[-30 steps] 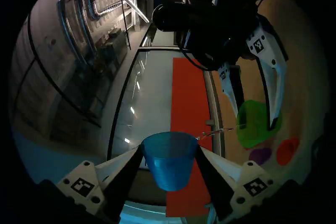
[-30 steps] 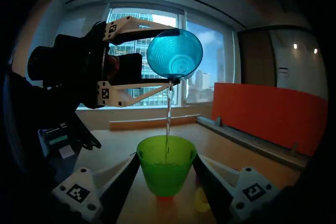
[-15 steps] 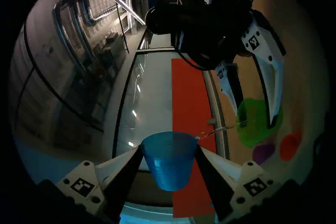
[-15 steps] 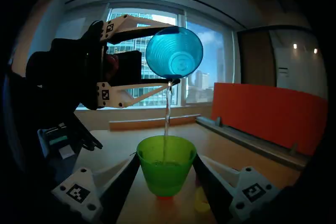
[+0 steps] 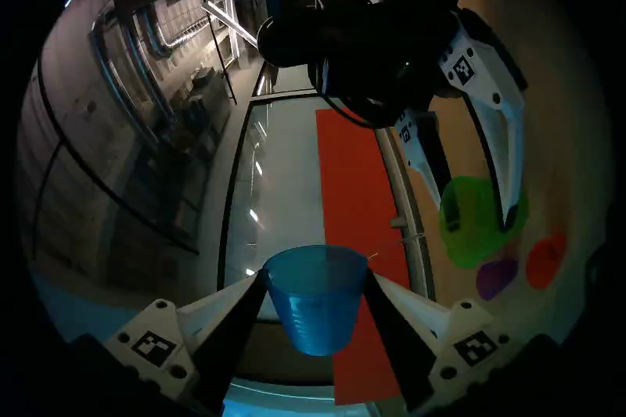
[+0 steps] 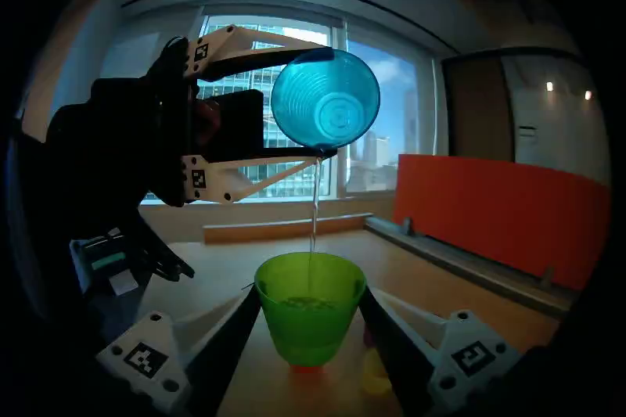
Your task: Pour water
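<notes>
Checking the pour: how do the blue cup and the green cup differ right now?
The blue cup is tipped sideways, up high; the green cup is upright below it. The blue cup sheds a thin water stream; the green cup catches it. Both are translucent and tapered.

An office high up: a wide window [image 6: 391, 96] onto towers [image 6: 368, 159], an orange partition [image 6: 501, 206] right of it, a wooden desk [image 6: 422, 284] below it.

Ribbed blue cup [image 6: 325, 100], green cup [image 6: 311, 319], perhaps purple spot [image 5: 496, 278]
</notes>
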{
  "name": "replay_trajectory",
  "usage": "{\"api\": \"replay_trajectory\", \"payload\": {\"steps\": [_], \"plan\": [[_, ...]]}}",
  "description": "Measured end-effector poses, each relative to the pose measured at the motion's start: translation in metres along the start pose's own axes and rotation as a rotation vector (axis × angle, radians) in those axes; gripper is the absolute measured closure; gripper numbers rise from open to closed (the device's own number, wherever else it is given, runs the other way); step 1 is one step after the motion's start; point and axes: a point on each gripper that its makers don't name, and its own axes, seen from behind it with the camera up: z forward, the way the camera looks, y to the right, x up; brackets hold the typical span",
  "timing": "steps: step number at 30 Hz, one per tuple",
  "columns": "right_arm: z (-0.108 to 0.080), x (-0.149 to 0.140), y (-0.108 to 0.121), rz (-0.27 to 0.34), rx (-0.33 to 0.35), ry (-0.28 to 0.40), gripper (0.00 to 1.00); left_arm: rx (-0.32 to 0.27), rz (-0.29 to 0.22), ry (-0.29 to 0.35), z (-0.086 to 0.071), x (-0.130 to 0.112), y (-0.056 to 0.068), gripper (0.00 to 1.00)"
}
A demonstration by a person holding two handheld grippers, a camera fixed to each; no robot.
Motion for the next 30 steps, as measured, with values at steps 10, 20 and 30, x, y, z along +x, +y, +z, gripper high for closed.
{"api": "replay_trajectory", "payload": {"steps": [10, 20, 30], "plan": [[-0.0003, -0.0002, 0.0012, -0.001, -0.003, -0.001, 0.1, 0.008, 0.03, -0.003, -0.0008, -0.0005, 0.0026, 0.13], [-0.001, 0.0004, 0.0024, -0.002, -0.005, 0.0, 0.1, 0.006, 0.038, -0.003, 0.0026, -0.0005, 0.0031, 0.13], [-0.0009, 0.0017, 0.0034, -0.002, -0.009, 0.003, 0.1, 0.009, -0.038, -0.011, 0.0066, -0.0064, -0.0001, 0.13]]}}
